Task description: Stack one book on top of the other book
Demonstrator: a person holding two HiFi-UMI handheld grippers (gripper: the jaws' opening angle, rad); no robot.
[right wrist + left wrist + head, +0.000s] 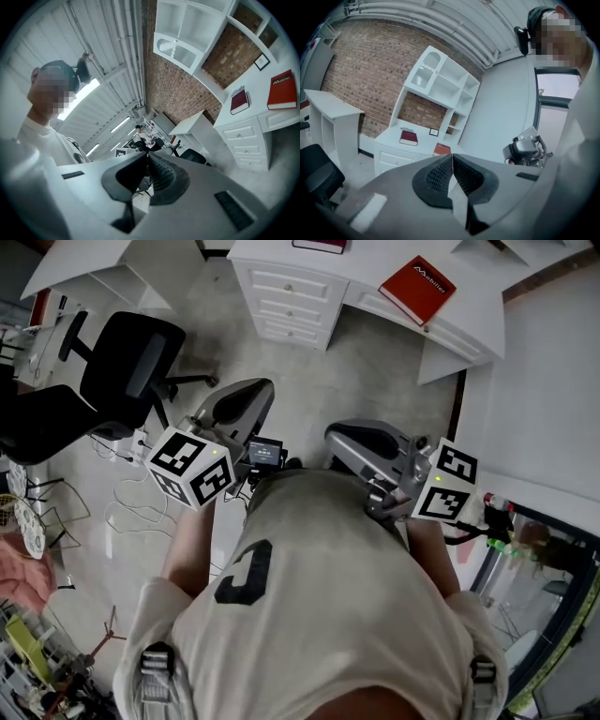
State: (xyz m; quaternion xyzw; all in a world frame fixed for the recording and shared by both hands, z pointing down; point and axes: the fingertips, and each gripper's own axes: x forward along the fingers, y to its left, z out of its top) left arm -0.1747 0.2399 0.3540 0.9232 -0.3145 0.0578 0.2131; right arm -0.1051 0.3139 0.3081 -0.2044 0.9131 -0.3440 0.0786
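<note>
Two books lie apart on the white desk [487, 320]. In the head view the red book [417, 289] is at the top right and the maroon book [321, 245] at the top edge. The left gripper view shows the maroon book [408, 137] and the red book [442, 149] far ahead. In the right gripper view the red book [282, 89] lies right of the maroon book [239, 101]. My left gripper [452, 157] and right gripper [148, 157] are both shut and hold nothing. Both are held close to my chest, left gripper [242, 395] and right gripper [352, 439], well short of the desk.
A black office chair [112, 371] stands on the floor at the left, with cables [122, 502] lying near it. The desk has drawers [291, 296] facing me and a white hutch [440, 84] above it. A second white table [94, 273] stands at the far left.
</note>
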